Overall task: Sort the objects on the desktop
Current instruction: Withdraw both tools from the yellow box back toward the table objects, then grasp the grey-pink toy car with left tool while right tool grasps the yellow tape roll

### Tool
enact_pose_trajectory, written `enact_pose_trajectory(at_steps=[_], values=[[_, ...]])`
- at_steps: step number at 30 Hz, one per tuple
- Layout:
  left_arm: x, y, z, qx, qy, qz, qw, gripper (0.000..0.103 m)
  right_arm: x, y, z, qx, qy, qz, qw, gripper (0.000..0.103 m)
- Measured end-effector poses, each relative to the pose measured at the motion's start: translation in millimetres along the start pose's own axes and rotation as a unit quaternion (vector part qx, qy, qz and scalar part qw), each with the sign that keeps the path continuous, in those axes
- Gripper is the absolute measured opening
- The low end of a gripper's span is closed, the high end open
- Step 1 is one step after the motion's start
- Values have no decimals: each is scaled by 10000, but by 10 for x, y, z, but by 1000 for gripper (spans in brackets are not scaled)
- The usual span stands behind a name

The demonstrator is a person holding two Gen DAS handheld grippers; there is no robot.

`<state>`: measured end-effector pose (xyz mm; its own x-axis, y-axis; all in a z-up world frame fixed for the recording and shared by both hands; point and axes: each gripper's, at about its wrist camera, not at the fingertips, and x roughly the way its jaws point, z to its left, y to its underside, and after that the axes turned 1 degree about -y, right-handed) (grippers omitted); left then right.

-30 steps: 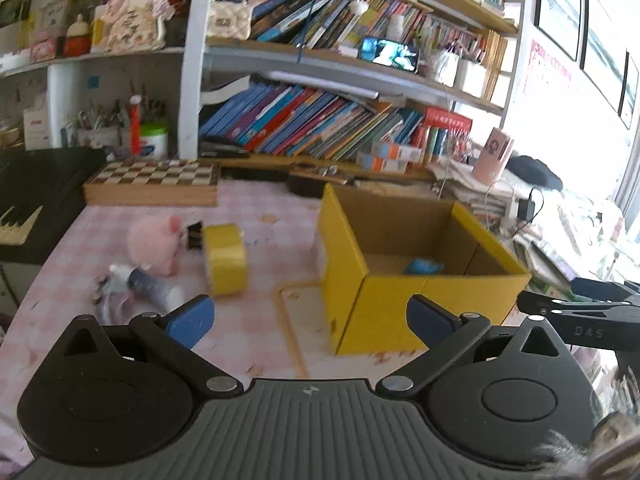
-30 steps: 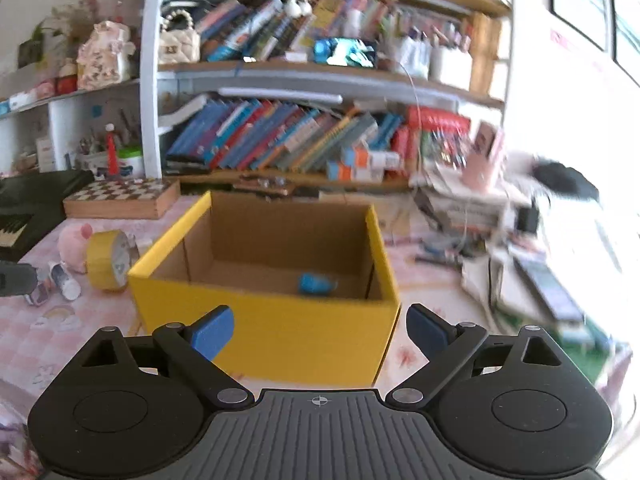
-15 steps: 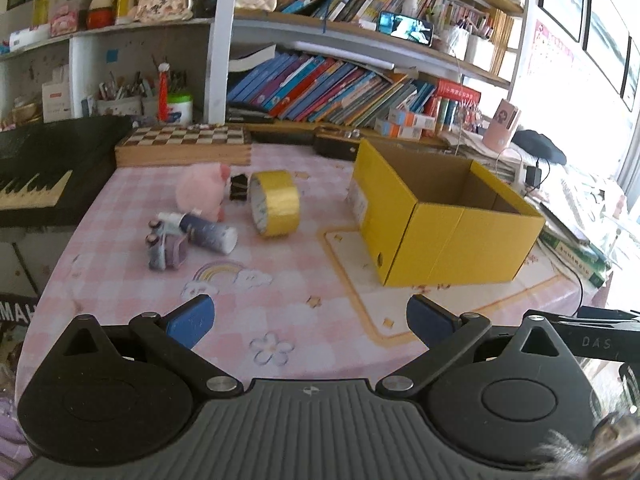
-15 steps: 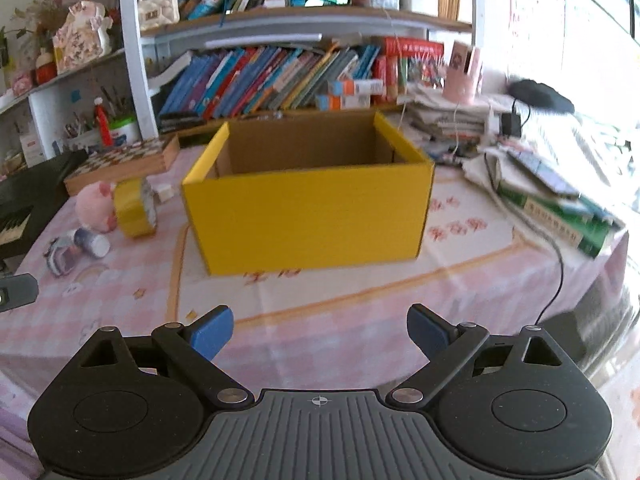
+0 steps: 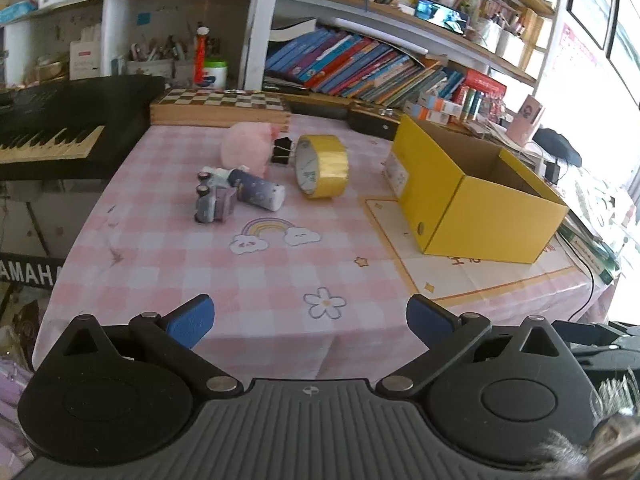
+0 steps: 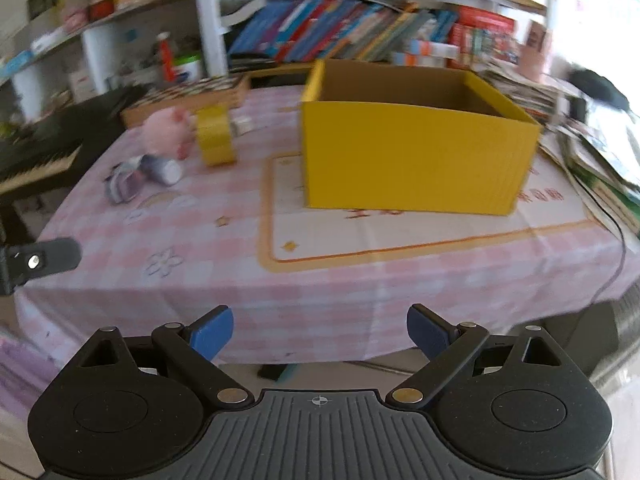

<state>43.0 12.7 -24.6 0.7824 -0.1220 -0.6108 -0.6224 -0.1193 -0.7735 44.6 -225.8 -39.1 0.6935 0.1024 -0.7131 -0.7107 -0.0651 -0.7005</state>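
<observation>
An open yellow cardboard box (image 5: 476,200) stands on the right of the pink checked tablecloth (image 5: 260,264); it also shows in the right wrist view (image 6: 412,160). Left of it lie a roll of yellow tape (image 5: 322,166), a black binder clip (image 5: 282,152), a pink plush pig (image 5: 246,148), a purple-and-white tube (image 5: 258,190) and a small toy car (image 5: 212,202). My left gripper (image 5: 308,322) is open and empty, held back off the table's front edge. My right gripper (image 6: 320,330) is open and empty, also off the front edge.
A wooden chessboard (image 5: 220,106) lies at the back of the table. A black keyboard (image 5: 60,132) stands to the left. Bookshelves (image 5: 360,60) fill the back. Books, papers and a cable (image 5: 592,240) crowd the right side.
Both grippers have pulled back from the box toward the table's front edge and lower. Both stay open and empty. The objects on the table have not moved.
</observation>
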Motion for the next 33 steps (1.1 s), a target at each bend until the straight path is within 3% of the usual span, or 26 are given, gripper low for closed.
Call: enact_pose_trajectory(at_steps=[19, 28, 33], values=[[-155, -19, 405, -333, -263, -223, 9989, 103, -55, -183, 682, -1037, -667, -416, 9915, 96], [-48, -21, 475, -468, -357, -250, 9980, 103, 91, -283, 808, -1226, -638, -530, 9890, 95], [90, -106, 519, -575, -485, -321, 9966, 102, 264, -474, 815, -974, -719, -526, 9913, 93]])
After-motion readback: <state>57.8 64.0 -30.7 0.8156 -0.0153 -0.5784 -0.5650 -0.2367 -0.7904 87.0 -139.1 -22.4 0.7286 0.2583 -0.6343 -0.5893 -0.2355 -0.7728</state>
